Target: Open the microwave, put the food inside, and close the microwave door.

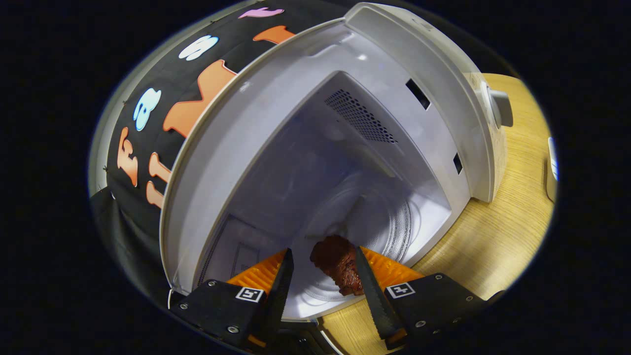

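Microwave [345, 123] gapes, smooth white cavity, ribbed glass turntable [374, 222]; gripper [323, 268] jaws apart, lumpy brown food [337, 264] touching the right one.

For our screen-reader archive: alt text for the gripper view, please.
The tongs are open, with a dark red piece of food between the fingers, touching one, at the mouth of an open white microwave on a wooden table.

Microwave [345, 123] open; brown food [337, 264] at its mouth.
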The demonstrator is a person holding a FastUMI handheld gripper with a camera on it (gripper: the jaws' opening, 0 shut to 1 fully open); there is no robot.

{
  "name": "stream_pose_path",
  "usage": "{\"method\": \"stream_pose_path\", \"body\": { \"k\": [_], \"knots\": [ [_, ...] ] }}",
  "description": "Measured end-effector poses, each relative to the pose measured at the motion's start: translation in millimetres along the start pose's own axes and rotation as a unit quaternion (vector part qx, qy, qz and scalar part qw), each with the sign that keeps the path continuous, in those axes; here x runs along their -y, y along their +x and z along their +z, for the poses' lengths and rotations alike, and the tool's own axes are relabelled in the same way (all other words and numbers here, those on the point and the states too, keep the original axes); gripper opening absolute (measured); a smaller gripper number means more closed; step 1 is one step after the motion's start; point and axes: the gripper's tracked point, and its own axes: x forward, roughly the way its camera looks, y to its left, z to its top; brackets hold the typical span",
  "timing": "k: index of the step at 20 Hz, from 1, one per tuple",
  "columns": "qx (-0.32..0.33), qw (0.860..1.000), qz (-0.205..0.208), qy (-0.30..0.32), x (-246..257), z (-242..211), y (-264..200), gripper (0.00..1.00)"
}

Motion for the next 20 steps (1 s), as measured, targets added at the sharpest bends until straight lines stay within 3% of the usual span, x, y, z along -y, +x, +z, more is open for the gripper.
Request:
{"method": "stream_pose_path", "body": {
  "k": [4,9,20],
  "knots": [
    [-0.005,0.998,0.021,-0.064,-6.2,3.3,-43.6,0.85],
    [0.005,0.993,0.030,-0.114,-5.1,13.6,-106.9,0.90],
    [0.005,0.968,-0.014,-0.252,58.4,-39.6,-225.0,0.91]
  ]
}}
